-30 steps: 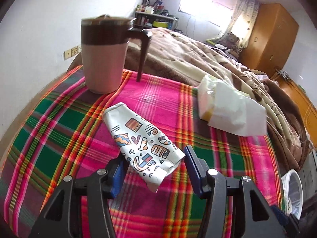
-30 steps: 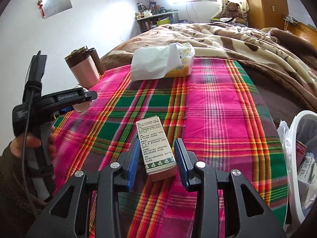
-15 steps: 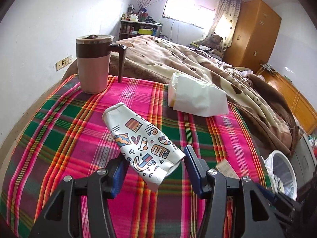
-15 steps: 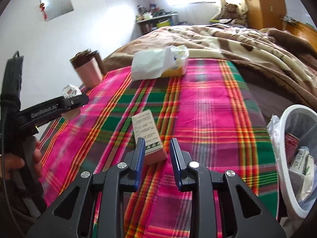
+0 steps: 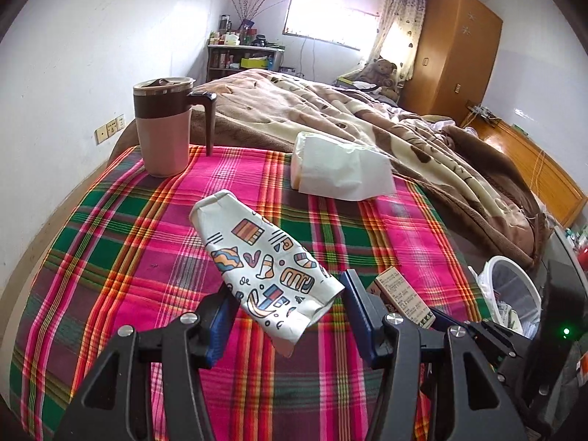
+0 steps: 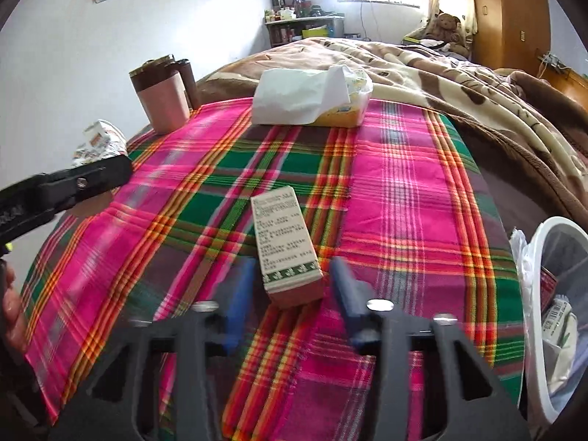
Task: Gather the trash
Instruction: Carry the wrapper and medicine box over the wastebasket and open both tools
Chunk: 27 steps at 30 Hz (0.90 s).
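On bed, plaid cloth [image 5: 154, 253], blanket [image 5: 367, 125], wardrobe [image 5: 455, 55]

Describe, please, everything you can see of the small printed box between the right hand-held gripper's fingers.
The small printed box is a slim cardboard carton, pale with dense dark text and a green patterned band near its brownish near end. It lies flat on the plaid cloth, long axis pointing away from the camera. The right hand-held gripper straddles its near end, jaws opening, with gaps on both sides.

Small box [image 6: 286, 246]: rows of dark print on cream face, green ornamental band at near end, characters too small to read. Printed paper cup [image 5: 262, 266]: coloured doodle motifs, no legible words.
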Each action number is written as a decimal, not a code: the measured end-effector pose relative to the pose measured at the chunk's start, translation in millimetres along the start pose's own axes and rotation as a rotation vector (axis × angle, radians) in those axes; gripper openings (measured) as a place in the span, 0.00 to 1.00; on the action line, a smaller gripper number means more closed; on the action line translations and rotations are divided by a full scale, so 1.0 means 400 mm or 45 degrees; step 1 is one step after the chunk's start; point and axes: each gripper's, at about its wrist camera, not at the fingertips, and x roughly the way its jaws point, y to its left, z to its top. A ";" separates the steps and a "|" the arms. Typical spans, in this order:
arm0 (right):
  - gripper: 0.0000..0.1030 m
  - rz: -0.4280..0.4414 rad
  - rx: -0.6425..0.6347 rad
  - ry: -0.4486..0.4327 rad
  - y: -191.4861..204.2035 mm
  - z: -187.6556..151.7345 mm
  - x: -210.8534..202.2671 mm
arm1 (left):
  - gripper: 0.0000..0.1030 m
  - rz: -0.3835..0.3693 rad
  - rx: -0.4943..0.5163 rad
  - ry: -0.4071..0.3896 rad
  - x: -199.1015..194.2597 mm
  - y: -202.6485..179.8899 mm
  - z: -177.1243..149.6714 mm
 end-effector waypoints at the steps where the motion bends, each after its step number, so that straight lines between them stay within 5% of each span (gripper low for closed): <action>1: 0.35 0.007 0.010 0.000 -0.004 -0.003 -0.005 | 0.56 0.001 0.008 -0.007 -0.007 -0.005 -0.003; 27: 0.34 -0.031 0.214 -0.273 -0.143 -0.079 -0.276 | 0.56 -0.158 0.272 -0.105 -0.174 -0.258 -0.094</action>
